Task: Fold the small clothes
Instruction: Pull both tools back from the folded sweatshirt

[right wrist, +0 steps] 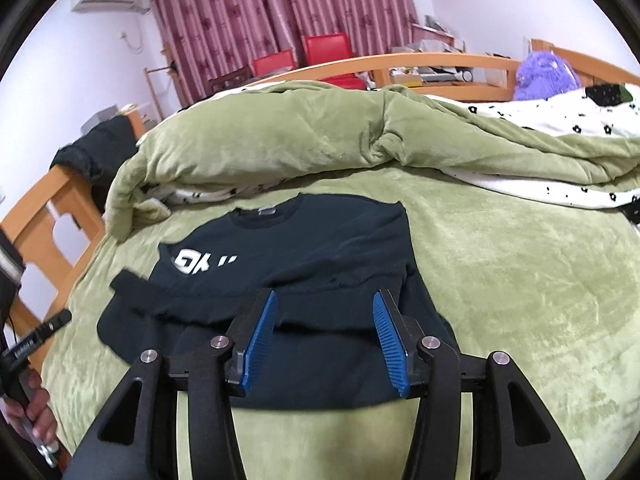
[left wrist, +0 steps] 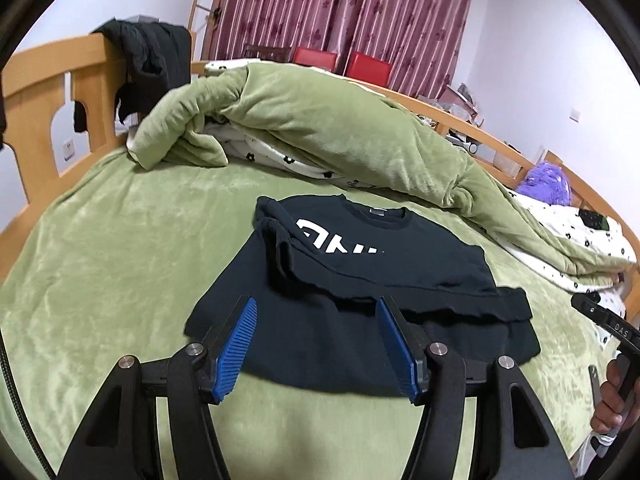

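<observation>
While your two grippers hang above the near edge of the bed, the black sweatshirt (left wrist: 360, 292) lies flat on the green bedcover (left wrist: 120, 264) in front of them, part-folded: its upper half, with the collar and the white lettering (left wrist: 336, 240), faces the far side, and a ribbed sleeve lies across the middle from side to side. The lower hem is nearest to you.

Your left gripper (left wrist: 316, 344) has its jaws apart — the blue ribbed pads (left wrist: 236, 352) stand well clear of each other, with only the near part of the sweatshirt seen in the gap beneath and nothing pinched. Your right gripper (right wrist: 326, 340) reads the same way: jaws spread, blue pads (right wrist: 260, 340) separated, no cloth caught between them. Neither one grips the garment.

In the left wrist view your right hand (left wrist: 608, 396) shows at the right edge, wrapped round its black handle; in the right wrist view your left hand (right wrist: 36, 412) shows at the lower left edge, holding its own.

Beyond the sweatshirt a thick green quilt (left wrist: 320, 128) is heaped along the far side of the bed, its white flower-print lining turned out in places. A dark garment (left wrist: 152, 60) hangs over the wooden bed frame (left wrist: 44, 80), a purple fluffy thing (right wrist: 544, 76) sits at the other end, and behind it all — pink curtains (left wrist: 340, 12) and two red chairs (right wrist: 304, 56).
</observation>
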The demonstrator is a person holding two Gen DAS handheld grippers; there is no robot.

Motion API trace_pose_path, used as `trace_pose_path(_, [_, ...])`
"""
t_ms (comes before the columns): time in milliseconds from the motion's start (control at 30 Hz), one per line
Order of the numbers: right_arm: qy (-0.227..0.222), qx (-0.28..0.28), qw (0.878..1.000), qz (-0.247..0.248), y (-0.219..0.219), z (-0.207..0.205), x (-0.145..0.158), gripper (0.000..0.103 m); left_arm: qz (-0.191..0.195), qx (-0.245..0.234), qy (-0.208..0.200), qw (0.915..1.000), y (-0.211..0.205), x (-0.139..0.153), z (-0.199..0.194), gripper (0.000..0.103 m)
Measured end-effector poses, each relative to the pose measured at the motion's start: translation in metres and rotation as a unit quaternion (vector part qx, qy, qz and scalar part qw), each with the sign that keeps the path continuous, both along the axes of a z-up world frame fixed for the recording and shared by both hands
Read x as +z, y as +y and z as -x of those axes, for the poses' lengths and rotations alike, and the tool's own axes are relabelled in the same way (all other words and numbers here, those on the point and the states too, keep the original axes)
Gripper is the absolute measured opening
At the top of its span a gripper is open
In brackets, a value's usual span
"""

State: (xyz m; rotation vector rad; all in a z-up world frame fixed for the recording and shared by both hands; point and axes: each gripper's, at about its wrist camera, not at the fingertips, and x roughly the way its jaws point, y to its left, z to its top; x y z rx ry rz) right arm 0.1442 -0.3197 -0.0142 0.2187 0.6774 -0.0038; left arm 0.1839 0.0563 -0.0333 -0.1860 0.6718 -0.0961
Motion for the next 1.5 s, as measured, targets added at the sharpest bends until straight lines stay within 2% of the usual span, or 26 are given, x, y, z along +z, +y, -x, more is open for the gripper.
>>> trace_pose_path(100, [-0.004, 0.006, 1.000, 0.008, 0.011, 0.033, 0.001, 0.056, -0.022, 0.003, -0.008, 0.9997, -0.003, 0.003, 0.025, 0.060])
trace_pose_path(367, [0.001, 0.022, 1.000, 0.017, 0.038, 0.098, 0.001, 0.059, -0.064, -0.007, -0.028, 0.9975, -0.009, 0.015, 0.090, 0.060])
trace_pose_path(500, [0.003, 0.022, 1.000, 0.011, 0.048, 0.116, 0.014, 0.059, -0.050, -0.009, -0.033, 0.9981, 0.000, 0.030, 0.120, 0.060])
trace_pose_path(633, [-0.005, 0.029, 0.999, -0.016, 0.050, 0.136, 0.037, 0.059, -0.058, -0.002, -0.048, 0.9972, 0.009, 0.048, 0.138, 0.060])
trace_pose_path(800, [-0.034, 0.027, 0.999, 0.019, 0.047, 0.160, 0.064, 0.068, -0.051, 0.018, -0.052, 0.9972, 0.029, 0.068, 0.148, 0.060])
trace_pose_path(933, [-0.027, 0.023, 0.999, 0.018, 0.031, 0.166, 0.061, 0.068, -0.039, 0.032, -0.049, 0.9976, 0.044, 0.071, 0.144, 0.060])
trace_pose_path(1033, [-0.013, 0.021, 1.000, 0.015, 0.018, 0.159, 0.047, 0.068, -0.031, 0.039, -0.041, 0.9979, 0.053, 0.062, 0.132, 0.060])
trace_pose_path(1133, [0.005, 0.014, 1.000, 0.014, 0.007, 0.146, 0.025, 0.068, -0.025, 0.044, -0.025, 0.9984, 0.058, 0.039, 0.112, 0.060])
trace_pose_path(1367, [0.062, 0.010, 0.998, 0.005, -0.010, 0.106, -0.053, 0.068, 0.027, 0.030, 0.053, 0.9978, 0.065, -0.048, 0.056, 0.060])
trace_pose_path(1500, [0.084, 0.012, 0.996, -0.002, -0.016, 0.078, -0.090, 0.068, 0.046, 0.024, 0.072, 0.9960, 0.062, -0.082, 0.034, 0.060])
